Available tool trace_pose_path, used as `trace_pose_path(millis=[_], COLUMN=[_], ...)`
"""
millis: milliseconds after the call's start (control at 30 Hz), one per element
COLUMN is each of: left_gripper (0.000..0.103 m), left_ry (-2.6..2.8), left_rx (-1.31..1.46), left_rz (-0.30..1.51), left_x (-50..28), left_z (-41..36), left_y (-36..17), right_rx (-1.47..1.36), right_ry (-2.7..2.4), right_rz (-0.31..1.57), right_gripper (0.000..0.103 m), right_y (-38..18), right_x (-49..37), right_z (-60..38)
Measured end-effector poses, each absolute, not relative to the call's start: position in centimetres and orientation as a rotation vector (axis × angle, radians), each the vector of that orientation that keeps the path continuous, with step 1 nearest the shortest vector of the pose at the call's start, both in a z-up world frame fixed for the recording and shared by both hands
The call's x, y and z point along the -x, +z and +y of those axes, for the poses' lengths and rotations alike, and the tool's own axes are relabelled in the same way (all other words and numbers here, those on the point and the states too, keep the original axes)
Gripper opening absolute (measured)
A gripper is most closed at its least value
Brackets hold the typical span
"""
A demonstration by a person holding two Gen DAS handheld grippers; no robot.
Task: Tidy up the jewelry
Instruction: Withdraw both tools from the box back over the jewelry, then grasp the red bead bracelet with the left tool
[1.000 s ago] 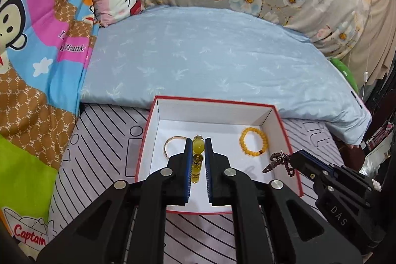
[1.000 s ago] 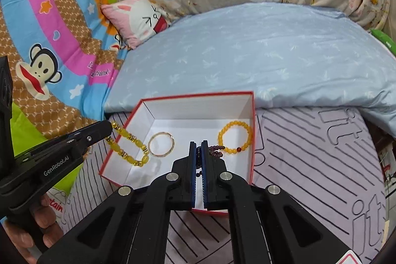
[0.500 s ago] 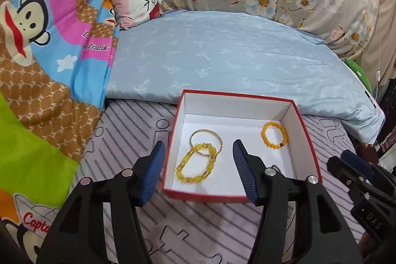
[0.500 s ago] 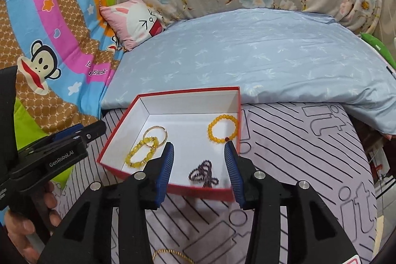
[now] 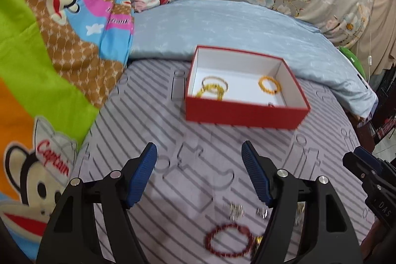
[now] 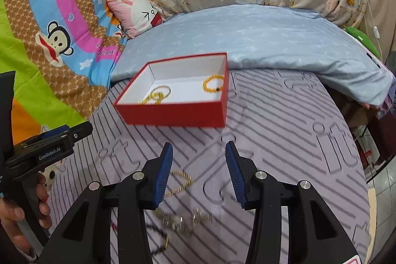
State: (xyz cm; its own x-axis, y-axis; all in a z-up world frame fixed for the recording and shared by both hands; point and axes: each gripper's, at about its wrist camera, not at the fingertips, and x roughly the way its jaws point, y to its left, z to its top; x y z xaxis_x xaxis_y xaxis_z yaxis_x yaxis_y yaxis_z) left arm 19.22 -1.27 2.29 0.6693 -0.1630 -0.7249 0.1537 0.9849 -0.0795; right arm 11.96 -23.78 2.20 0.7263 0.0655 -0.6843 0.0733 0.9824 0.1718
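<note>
While open, red box (image 5: pixel 245 113) holds bracelets (image 5: pixel 269 85).

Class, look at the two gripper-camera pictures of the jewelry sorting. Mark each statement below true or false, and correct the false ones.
1. The red box has a lid on. False: it is open, its white inside showing.
2. An orange bead bracelet lies in the box. True.
3. The left gripper clamps a bracelet. False: its jaws are apart with nothing between them.
4. A dark red bead bracelet lies on the striped mat, outside the box. True.
5. The right gripper is open. True.
</note>
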Motion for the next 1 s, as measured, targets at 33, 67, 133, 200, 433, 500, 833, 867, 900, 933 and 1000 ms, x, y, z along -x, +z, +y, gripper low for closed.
trace_pose_path(millis=[33, 67, 133, 200, 433, 500, 833, 867, 900, 933, 1000], left_gripper=[0.068, 0.068, 0.068, 0.068, 0.068, 0.068, 0.068, 0.068, 0.068, 0.067, 0.063], left_ry=[-0.182, -0.182, -0.183, -0.179, -0.167, -0.168, -0.166, -0.164, -0.164, -0.166, -0.163], left_rx=[0.015, 0.017, 0.023, 0.03, 0.029, 0.025, 0.013, 0.01, 0.009, 0.009, 0.005], left_rz=[0.831, 0.842, 0.867, 0.891, 0.945, 0.954, 0.97, 0.969, 0.968, 0.966, 0.969], left_x=[-18.5, -17.9, -16.9, -15.8, -12.8, -12.0, -10.9, -11.0, -11.1, -11.2, -11.5], left_z=[-1.1, -1.0, -0.7, -0.4, 0.1, 0.2, 0.0, -0.1, -0.2, -0.3, -0.4], left_y=[1.8, 1.3, 0.4, -0.7, -3.6, -4.1, -5.7, -5.8, -5.9, -6.0, -6.2], right_rx=[-0.196, -0.2, -0.203, -0.203, -0.208, -0.211, -0.208, -0.207, -0.209, -0.209, -0.206], right_ry=[-0.006, -0.006, -0.006, -0.005, 0.001, 0.007, 0.02, 0.021, 0.023, 0.026, 0.026], right_rz=[0.77, 0.78, 0.799, 0.816, 0.862, 0.874, 0.928, 0.928, 0.928, 0.928, 0.928], right_gripper=[0.044, 0.044, 0.044, 0.044, 0.044, 0.044, 0.044, 0.044, 0.044, 0.044, 0.044], right_y=[1.8, 1.4, 0.7, 0.0, -2.1, -2.6, -4.8, -4.7, -4.7, -4.7, -4.6], right_x=[-11.2, -10.6, -9.4, -8.3, -5.4, -4.8, -2.7, -2.7, -2.6, -2.6, -2.6], right_z=[-23.7, -23.6, -23.3, -23.1, -22.4, -22.1, -21.0, -20.9, -20.9, -20.8, -20.7])
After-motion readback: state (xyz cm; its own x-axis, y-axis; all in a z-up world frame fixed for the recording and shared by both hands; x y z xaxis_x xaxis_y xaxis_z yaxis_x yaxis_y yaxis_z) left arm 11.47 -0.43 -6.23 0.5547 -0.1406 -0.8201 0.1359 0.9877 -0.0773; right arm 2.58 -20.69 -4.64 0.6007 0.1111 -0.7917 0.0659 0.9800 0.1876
